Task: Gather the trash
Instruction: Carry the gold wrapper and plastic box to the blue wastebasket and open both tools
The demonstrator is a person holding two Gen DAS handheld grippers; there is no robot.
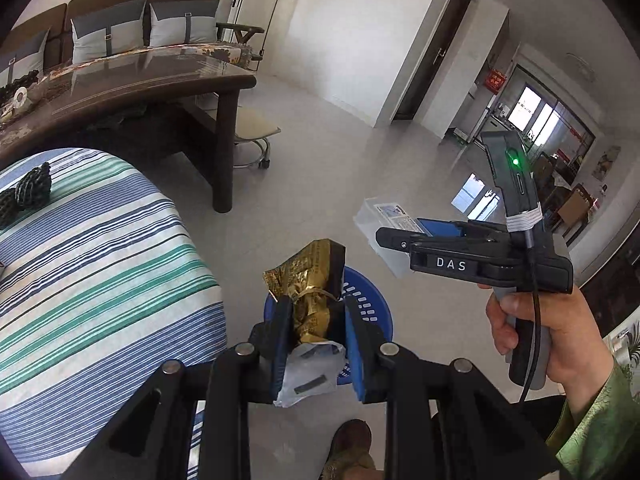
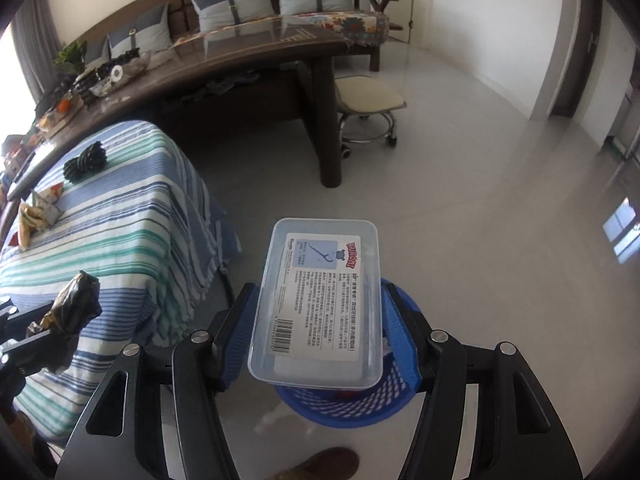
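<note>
My left gripper (image 1: 316,312) is shut on a crumpled gold wrapper (image 1: 310,288) and holds it above a blue trash basket (image 1: 374,308) on the floor. White crumpled trash (image 1: 310,372) lies in the basket. My right gripper (image 2: 316,304) is shut on a clear plastic box with a printed label (image 2: 320,304) and holds it over the same basket (image 2: 348,404). The right gripper also shows in the left wrist view (image 1: 384,236), to the right of the basket, with the box (image 1: 380,220). The wrapper shows at the left of the right wrist view (image 2: 70,304).
A striped cloth-covered table (image 2: 120,232) stands left of the basket with a black mesh ball (image 2: 86,162) and snack wrappers (image 2: 38,216). A dark wooden desk (image 2: 240,68), a stool (image 2: 368,100) and a sofa (image 2: 240,0) lie beyond. My shoe (image 1: 352,448) is below.
</note>
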